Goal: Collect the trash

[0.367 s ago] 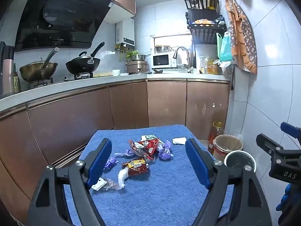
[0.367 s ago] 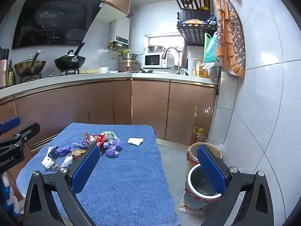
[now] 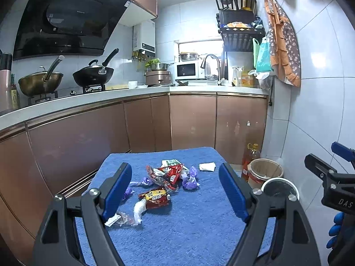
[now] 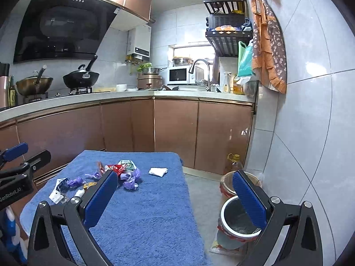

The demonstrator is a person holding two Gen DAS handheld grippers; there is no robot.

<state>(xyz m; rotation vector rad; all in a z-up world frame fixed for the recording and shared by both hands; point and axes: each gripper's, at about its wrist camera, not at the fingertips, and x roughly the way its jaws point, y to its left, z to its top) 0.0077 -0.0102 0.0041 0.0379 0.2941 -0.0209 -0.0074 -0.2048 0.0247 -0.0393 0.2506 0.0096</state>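
Observation:
A blue towel covers a low table [image 3: 188, 226]. Scattered wrappers lie on its far half: a red snack packet [image 3: 155, 197], a heap of red wrappers [image 3: 170, 171], purple wrappers [image 3: 190, 180], a white tissue [image 3: 207, 166] and a clear plastic scrap with a white label [image 3: 121, 218]. My left gripper [image 3: 174, 166] hovers open over the near part of the table, short of the trash, with nothing between its pads. My right gripper [image 4: 174, 174] is open too, held over the table's right edge, with the purple wrappers [image 4: 132, 178] and the tissue [image 4: 158, 171] ahead of it.
A silver-rimmed bin [image 4: 235, 221] stands on the floor right of the table, a brown lined bin [image 4: 226, 182] and an oil bottle [image 4: 234, 163] behind it. Brown cabinets [image 3: 193, 122] close off the left and far sides. A tiled wall [image 4: 299, 155] runs along the right.

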